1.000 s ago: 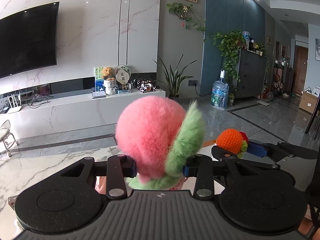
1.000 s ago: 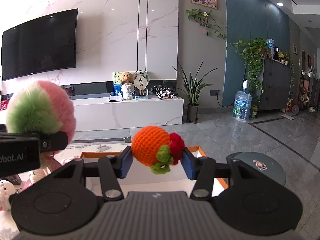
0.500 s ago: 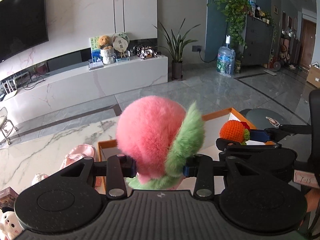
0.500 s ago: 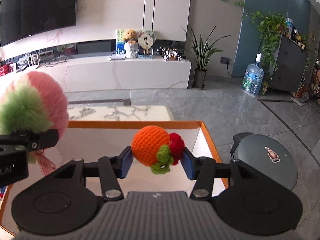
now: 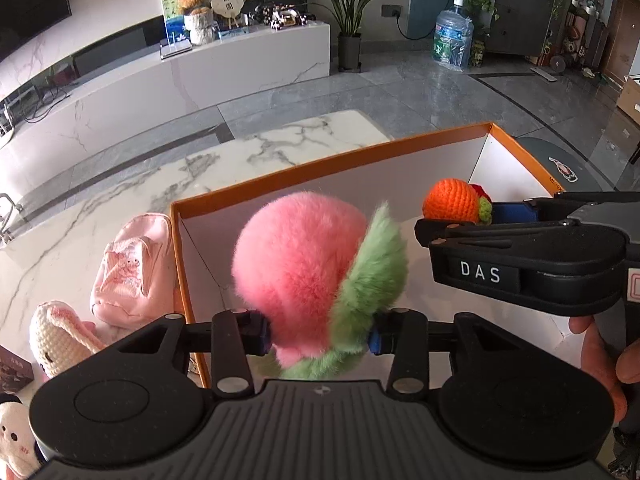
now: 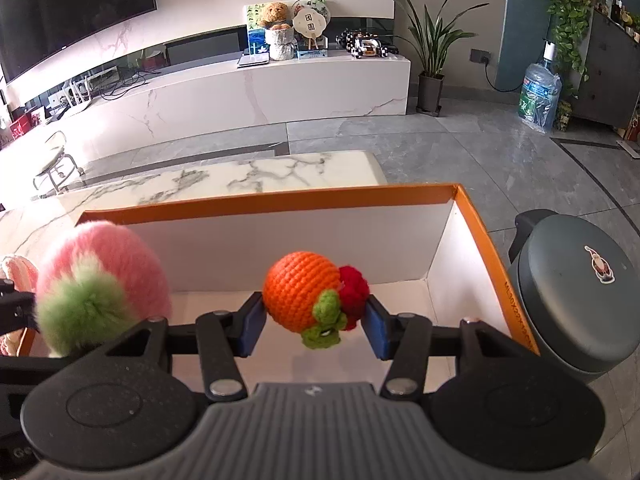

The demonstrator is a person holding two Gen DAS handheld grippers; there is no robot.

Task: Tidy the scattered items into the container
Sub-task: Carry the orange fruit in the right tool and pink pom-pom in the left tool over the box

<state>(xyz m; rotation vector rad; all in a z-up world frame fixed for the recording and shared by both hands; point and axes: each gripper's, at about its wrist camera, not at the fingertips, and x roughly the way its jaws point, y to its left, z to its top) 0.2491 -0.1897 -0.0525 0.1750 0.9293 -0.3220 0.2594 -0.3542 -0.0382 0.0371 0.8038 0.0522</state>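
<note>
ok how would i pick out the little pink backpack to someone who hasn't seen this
Start at the large orange-rimmed cardboard box with white walls on the white marble table. Just outside the box's left wall lies the small pale pink fabric backpack. Beside it sits a cream crocheted toy with pink trim, but only the backpack is flat, smooth cloth with zip pockets.

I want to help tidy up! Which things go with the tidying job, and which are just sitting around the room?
For the job: orange box; fluffy pink peach in the left hand-held gripper; crocheted orange in the right hand-held gripper; pink mini backpack; cream knitted toy.

Just around: water bottle; potted plant; television; grey stool.
</note>
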